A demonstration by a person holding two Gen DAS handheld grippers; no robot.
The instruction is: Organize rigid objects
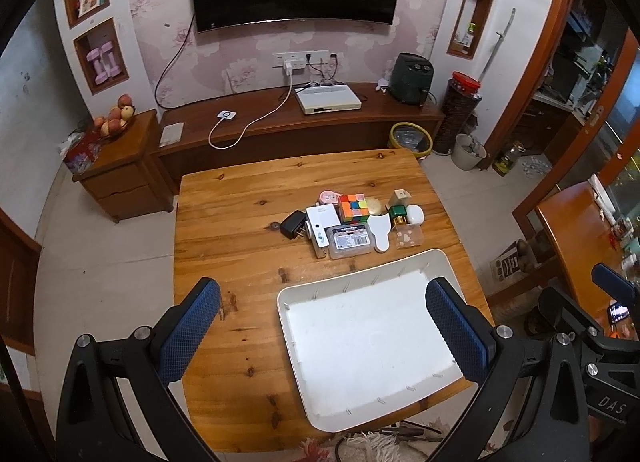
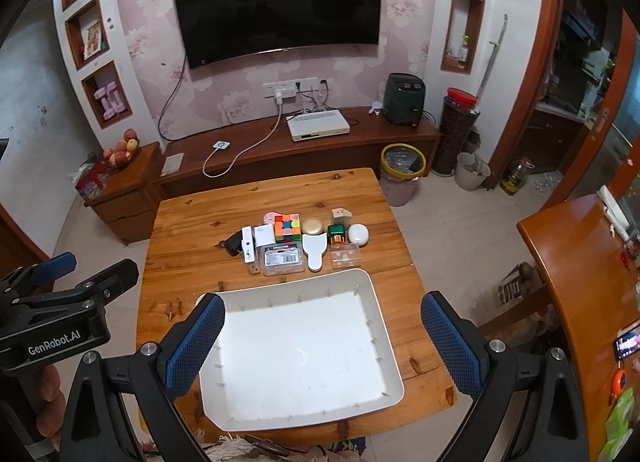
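Two knurled blue tools (image 1: 322, 326), agape

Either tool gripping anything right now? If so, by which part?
Nothing is held. The left tool and the right tool are both open and hang above the empty white tray; the rigid objects sit untouched on the table.

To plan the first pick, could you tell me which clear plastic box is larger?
The labelled clear box, left of the white paddle; the other is smaller.
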